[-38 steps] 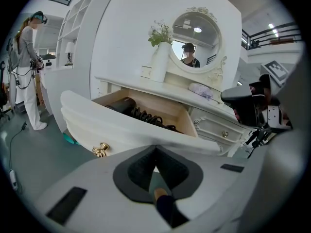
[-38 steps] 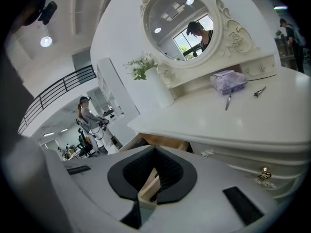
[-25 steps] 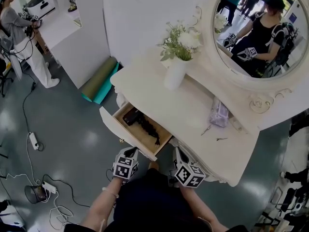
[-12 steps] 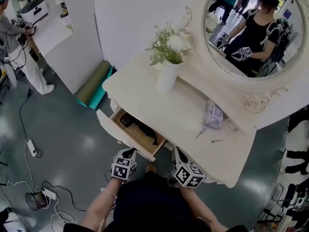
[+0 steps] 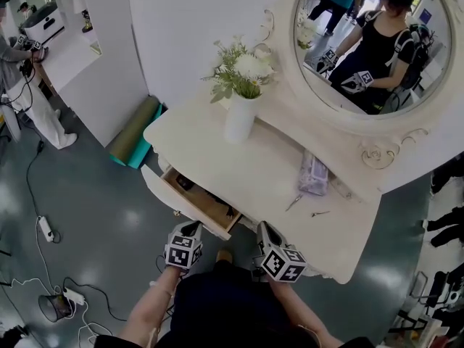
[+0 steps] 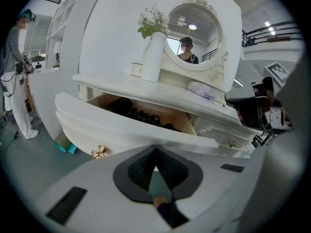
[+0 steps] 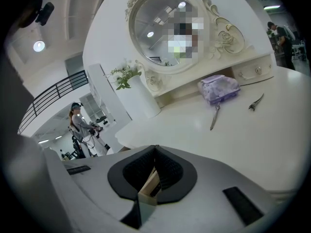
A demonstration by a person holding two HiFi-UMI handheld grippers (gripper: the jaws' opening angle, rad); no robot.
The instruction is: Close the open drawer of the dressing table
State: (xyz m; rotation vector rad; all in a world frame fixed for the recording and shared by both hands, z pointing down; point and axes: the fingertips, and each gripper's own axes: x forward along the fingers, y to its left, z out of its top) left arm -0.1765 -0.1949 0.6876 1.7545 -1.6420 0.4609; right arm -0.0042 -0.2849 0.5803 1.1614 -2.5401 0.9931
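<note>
The drawer (image 5: 190,200) stands part-open below the counter (image 5: 268,180). The left tool (image 5: 191,230), pressed together and empty, sits at its front, at 6 o'clock of it. The right tool (image 5: 266,234), equally empty, waits at 3 o'clock. Closing looks unfinished; the final push remains.

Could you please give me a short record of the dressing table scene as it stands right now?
drawer: white wooden drawer of the white dressing table, partly open
drawer contents: black coiled cord
tabletop: white vase of flowers, purple pouch
left hand-held gripper: shut, empty, close to the drawer front
right hand-held gripper: shut, empty, by the tabletop edge
</note>
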